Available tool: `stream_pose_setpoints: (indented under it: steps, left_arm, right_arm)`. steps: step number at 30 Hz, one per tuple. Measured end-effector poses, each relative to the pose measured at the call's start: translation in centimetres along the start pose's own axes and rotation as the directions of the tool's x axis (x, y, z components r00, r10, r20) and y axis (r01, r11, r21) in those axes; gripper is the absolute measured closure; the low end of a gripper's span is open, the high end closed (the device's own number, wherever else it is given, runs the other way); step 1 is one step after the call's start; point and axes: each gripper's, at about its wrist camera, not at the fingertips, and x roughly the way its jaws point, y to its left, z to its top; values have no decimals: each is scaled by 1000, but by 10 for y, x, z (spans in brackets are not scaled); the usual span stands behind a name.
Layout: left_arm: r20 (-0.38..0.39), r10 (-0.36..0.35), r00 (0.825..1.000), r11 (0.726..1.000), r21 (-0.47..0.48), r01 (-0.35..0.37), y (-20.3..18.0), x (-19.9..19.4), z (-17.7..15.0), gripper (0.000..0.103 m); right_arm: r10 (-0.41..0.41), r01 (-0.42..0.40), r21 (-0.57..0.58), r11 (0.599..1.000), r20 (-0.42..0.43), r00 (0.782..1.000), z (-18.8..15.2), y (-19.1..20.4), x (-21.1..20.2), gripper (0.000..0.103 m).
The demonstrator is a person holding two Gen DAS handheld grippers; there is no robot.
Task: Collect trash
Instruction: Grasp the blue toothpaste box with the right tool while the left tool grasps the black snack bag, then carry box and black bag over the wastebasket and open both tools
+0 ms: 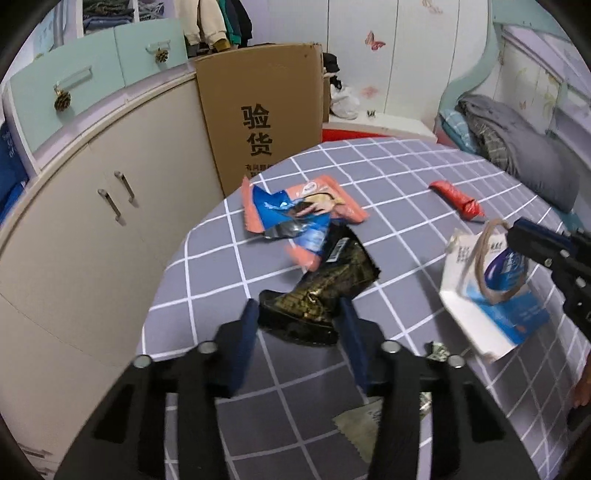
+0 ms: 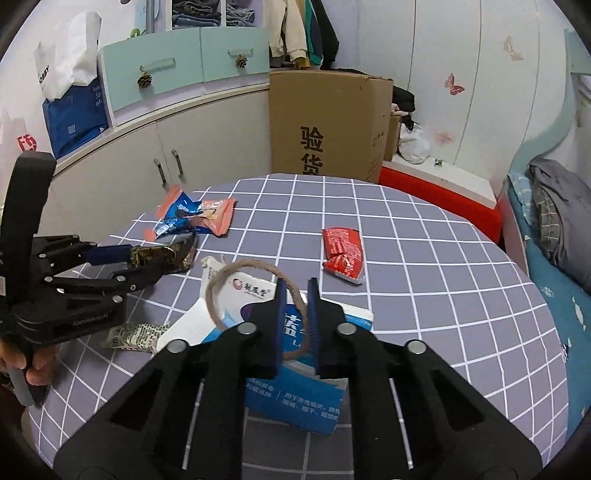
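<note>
My right fingers (image 2: 295, 295) pinch the blue-and-white paper bag (image 2: 295, 398) by its rim above the tabletop (image 2: 443, 295). My left fingers (image 1: 299, 314) grasp the dark gold wrapper (image 1: 321, 291); I should lift it cleanly, clear of the orange packet (image 1: 332, 199), before bagging it.

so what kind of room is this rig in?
Most likely a bedroom at home. A bed with a grey blanket sits beside the round table, clothes hang above a built-in cabinet, and butterfly stickers decorate the wall.
</note>
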Motion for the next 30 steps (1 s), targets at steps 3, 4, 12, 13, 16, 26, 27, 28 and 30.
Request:
stream_pose_setpoints:
  steps: [3,4,12,13,16,26,27,28,30]
  left_arm:
    - [-4,-14,1000,1000,-27,14,4,-3,-2,67]
    - [-2,-28,1000,999,-37,28,6,-6,-5,67]
    - [71,-75,995,993,-81,80,11,-44,-21,73]
    - [81,-77,994,993,-84,84,12,-49,-22,73]
    - [114,-88,990,990,-98,100,17,-70,-29,73]
    - [190,-64,980,975,-198,103,70,-141,-83,73]
    - [195,-58,979,972,-211,100,77,-147,-91,73]
    - [200,-48,979,968,-231,95,89,-154,-101,73]
    - [201,-30,979,961,-263,83,108,-163,-119,73]
  right_arm:
    - [11,-11,0,1000,11,1000,-3,-1,-6,97]
    - [9,-9,2,1000,16,1000,-4,-1,-9,97]
    - [14,-16,29,999,63,998,-4,4,-40,98]
    - [17,-19,27,999,67,998,-4,7,-44,98]
    - [26,-27,11,1000,87,996,-1,24,-60,98]
    - [122,-114,-71,991,106,987,3,117,-94,98]
    - [130,-121,-81,989,106,986,2,128,-95,98]
    - [148,-139,-94,986,100,984,1,143,-96,98]
    - [182,-171,-121,978,92,979,0,170,-96,98]
